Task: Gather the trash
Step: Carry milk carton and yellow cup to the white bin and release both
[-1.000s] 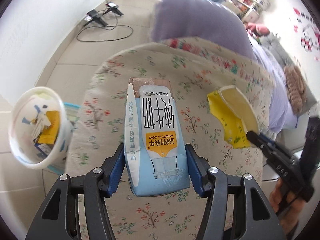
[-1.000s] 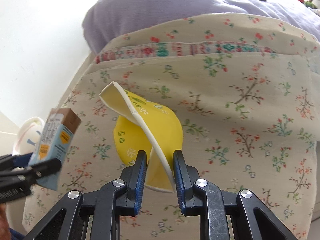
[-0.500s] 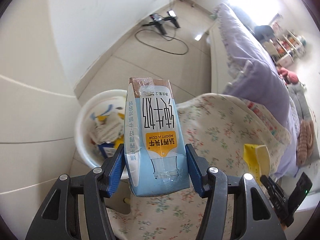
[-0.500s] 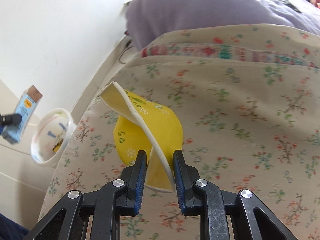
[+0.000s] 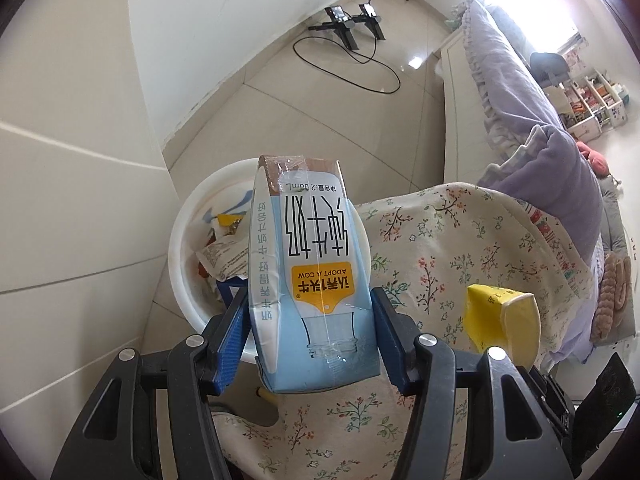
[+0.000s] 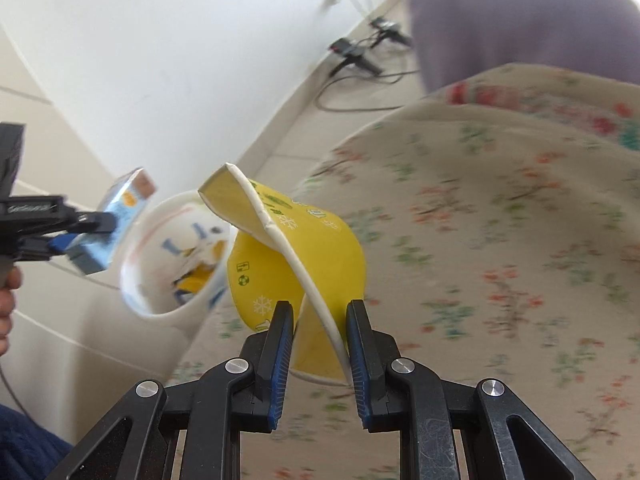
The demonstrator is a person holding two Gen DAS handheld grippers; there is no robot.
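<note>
Both hands have swung off the bed toward the bin since a second ago: bin was at the far left edge of the left view then, now it sits right behind the carton.

Milk carton point(image 5: 308, 276) is clamped between the left gripper point(image 5: 308, 334) pads, upside down, hanging over the near-right rim of the white bin point(image 5: 180, 264). Bin already has wrappers and a box in it. Crushed yellow paper cup point(image 6: 298, 264) is pinched flat in the right gripper point(image 6: 318, 354), just right of the bin, over the edge of the bed.

Step, as I read it: carry-to-bin, nearly done. Next: nudge the carton further over the bin mouth, open the left pads, drop. Then bring the cup across and release.

Surroundings: floral bedspread point(image 5: 460, 248) on the right, purple quilt point(image 5: 552, 160) beyond it, pale tiled floor point(image 5: 320, 100), a black stand and cable point(image 5: 352, 36) at the far wall. Right view is motion-blurred.
</note>
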